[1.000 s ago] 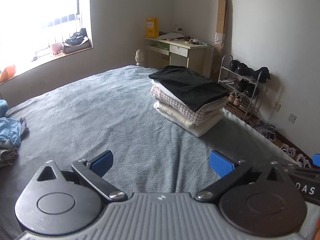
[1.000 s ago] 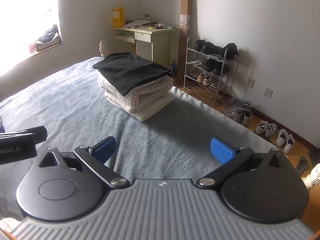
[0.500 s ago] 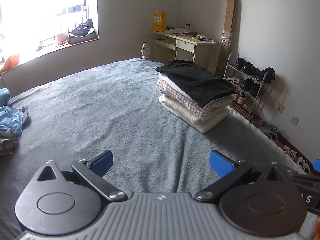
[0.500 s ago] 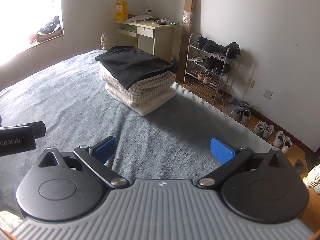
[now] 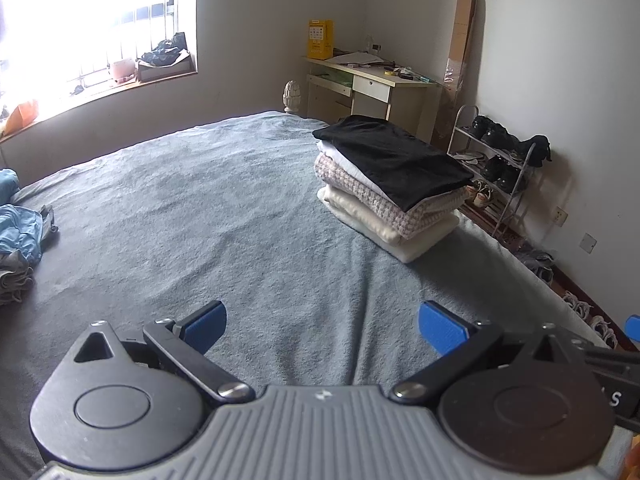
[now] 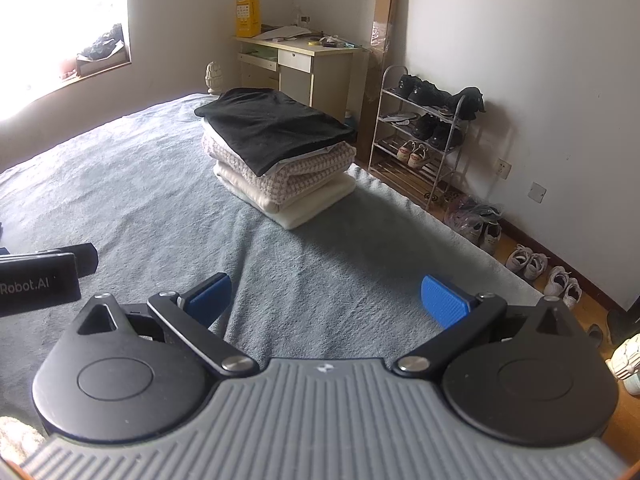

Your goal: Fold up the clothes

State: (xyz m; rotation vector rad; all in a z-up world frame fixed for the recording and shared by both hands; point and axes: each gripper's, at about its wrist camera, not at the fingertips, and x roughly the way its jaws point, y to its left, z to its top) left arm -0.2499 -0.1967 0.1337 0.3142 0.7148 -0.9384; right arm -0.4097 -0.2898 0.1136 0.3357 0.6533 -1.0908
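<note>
A stack of folded clothes (image 5: 390,184) (image 6: 280,148) rests on the far right part of the grey-blue bed (image 5: 200,216) (image 6: 120,184): a black garment on top, a pink-white knit under it, cream pieces at the bottom. Unfolded blue and grey clothes (image 5: 18,240) lie crumpled at the bed's left edge. My left gripper (image 5: 322,322) hovers open over bare blanket, well short of the stack. My right gripper (image 6: 326,298) is open too, nothing between its blue pads, with the stack ahead and slightly left. The left gripper's body (image 6: 38,276) shows at the right wrist view's left edge.
A desk (image 5: 368,88) (image 6: 298,60) stands beyond the bed's far corner. A shoe rack (image 5: 496,160) (image 6: 424,132) lines the right wall, with loose shoes (image 6: 540,268) on the floor beside the bed's right edge. A bright window (image 5: 88,32) with a cluttered sill is at far left.
Both grippers have drawn back and risen a little, so the stack looks farther and the view has swung right. Both jaws stay open and empty. The clothes have not moved.
</note>
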